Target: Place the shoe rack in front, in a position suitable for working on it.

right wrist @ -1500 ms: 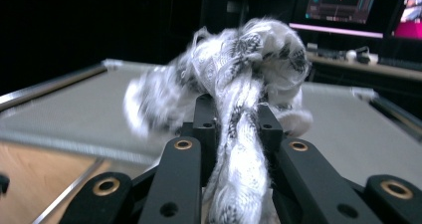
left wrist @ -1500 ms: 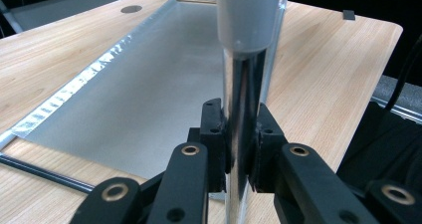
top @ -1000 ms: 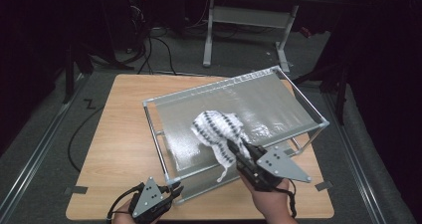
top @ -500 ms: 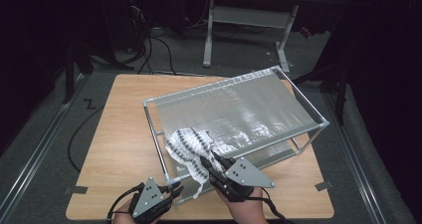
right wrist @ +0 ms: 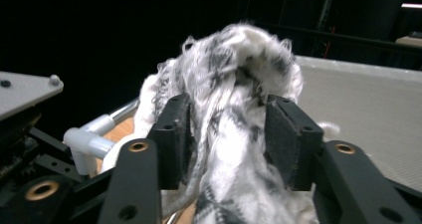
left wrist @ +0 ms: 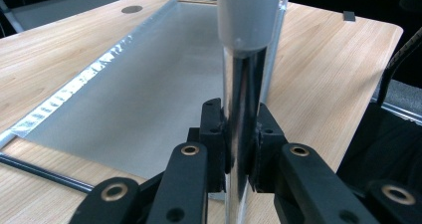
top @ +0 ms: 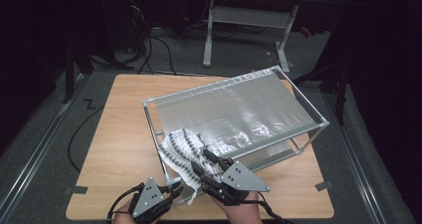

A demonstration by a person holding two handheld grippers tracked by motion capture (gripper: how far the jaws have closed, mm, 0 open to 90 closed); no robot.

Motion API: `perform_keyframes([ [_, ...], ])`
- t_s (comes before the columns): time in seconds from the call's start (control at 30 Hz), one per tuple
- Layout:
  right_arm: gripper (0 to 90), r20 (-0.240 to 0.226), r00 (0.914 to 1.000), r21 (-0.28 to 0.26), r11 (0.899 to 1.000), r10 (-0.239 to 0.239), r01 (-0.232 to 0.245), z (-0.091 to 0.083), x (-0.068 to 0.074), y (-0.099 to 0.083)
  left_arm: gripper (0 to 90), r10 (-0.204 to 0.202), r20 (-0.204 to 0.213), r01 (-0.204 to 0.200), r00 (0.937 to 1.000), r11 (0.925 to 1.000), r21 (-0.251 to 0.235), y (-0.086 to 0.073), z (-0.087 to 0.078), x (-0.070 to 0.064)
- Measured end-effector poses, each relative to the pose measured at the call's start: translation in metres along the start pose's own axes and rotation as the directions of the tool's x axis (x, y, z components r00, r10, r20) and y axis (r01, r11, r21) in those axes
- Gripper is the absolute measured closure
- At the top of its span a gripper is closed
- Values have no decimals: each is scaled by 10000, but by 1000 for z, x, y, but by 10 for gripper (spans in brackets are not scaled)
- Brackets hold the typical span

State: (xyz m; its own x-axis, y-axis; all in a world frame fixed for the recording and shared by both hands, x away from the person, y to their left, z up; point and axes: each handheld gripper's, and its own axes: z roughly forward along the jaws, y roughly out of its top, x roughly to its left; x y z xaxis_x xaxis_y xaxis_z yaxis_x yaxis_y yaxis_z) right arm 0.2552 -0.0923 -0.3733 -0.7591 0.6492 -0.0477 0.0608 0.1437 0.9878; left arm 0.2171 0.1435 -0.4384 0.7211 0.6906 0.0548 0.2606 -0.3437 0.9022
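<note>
We have the black-and-white knitted cloth (top: 183, 152) bunched over the near left corner of the mesh drying rack (top: 239, 109). It looks soft and light; a gathered fold grips best. Our right gripper (top: 209, 165) pinches it, while our left gripper (top: 174, 190) clamps the rack's corner post (left wrist: 242, 109) on the tabletop (top: 119, 129).

Wooden table (top: 119, 134) under metal rack (top: 308, 115)

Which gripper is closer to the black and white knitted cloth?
Right. The right gripper clamps the black and white knitted cloth; the left gripper grips the shiny metal rack post just beside it.
</note>
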Motion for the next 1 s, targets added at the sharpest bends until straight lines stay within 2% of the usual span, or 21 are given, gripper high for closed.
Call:
perform_keyframes([
  [0.13,482,124,9998,-304,9995,131,-128,-3,-3,4,795,0,-30,0,10000,10000,-13,0,0,0],
  [0.23,605,53,9999,-336,9994,112,-110,-2,-4,4,795,-33,-45,33,10000,10000,-31,0,0,-1],
  [0.3,638,-33,9998,-145,9997,180,-180,1,-3,2,795,-9,-70,9,10000,10000,-12,0,0,-1],
  [0.37,664,-128,9997,6,9998,214,-214,4,0,1,795,32,-121,-32,9999,10000,14,0,0,-1],
  [0.53,708,-373,9990,75,9996,-257,260,10,16,1,794,21,-162,-21,9999,10000,20,0,0,-2],
  [0.63,709,-519,9980,110,9993,-365,371,12,22,-1,795,-18,-146,18,9999,10000,-8,0,0,-2],
  [0.77,722,12,9969,182,9967,-785,785,14,25,-3,797,-78,-103,78,9999,10000,-26,0,0,-1],
  [0.9,730,424,9936,274,9943,-1045,1034,14,19,-5,796,-36,-135,35,9999,10000,-39,-1,0,-2],
  [1.0,731,716,9917,377,9938,-1072,1047,11,11,-5,796,-45,-128,44,9999,10000,-51,-1,0,-2],
])
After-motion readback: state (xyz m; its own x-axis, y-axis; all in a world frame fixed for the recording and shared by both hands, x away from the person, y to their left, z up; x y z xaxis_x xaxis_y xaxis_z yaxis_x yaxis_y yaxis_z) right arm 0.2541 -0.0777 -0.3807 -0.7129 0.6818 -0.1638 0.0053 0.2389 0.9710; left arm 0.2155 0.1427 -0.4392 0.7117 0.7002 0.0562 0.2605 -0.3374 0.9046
